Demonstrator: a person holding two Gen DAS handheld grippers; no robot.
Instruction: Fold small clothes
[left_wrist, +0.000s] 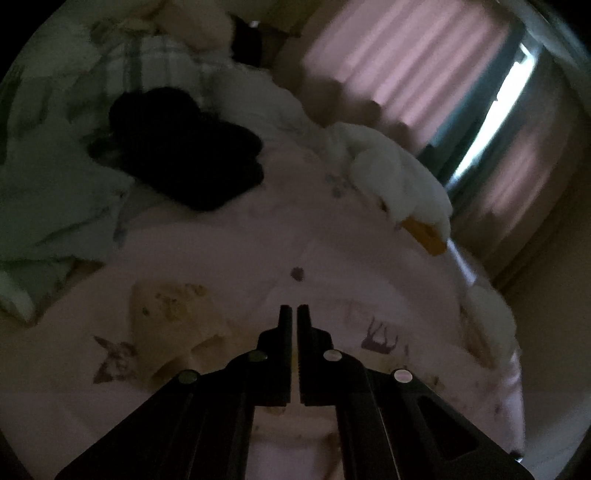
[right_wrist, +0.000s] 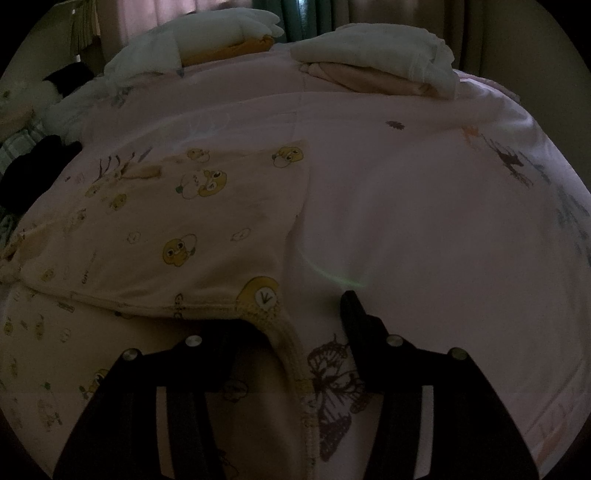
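A small cream garment with yellow duck prints (right_wrist: 177, 236) lies partly folded on the pink bedsheet (right_wrist: 406, 206). My right gripper (right_wrist: 295, 306) is open and low over the sheet. The garment's trimmed edge (right_wrist: 280, 332) drapes over the left finger and hides it. The right finger (right_wrist: 352, 310) is bare. In the left wrist view the same garment (left_wrist: 173, 317) lies left of my left gripper (left_wrist: 294, 310), which is shut with nothing visible between its fingers, above the sheet (left_wrist: 332, 236).
A stack of folded white and pink clothes (right_wrist: 384, 70) sits at the far edge of the bed. A white plush duck (left_wrist: 402, 184) lies at the right edge. A black garment pile (left_wrist: 184, 147) and a green quilt (left_wrist: 48, 192) lie left. Pink curtains (left_wrist: 399, 55) hang behind.
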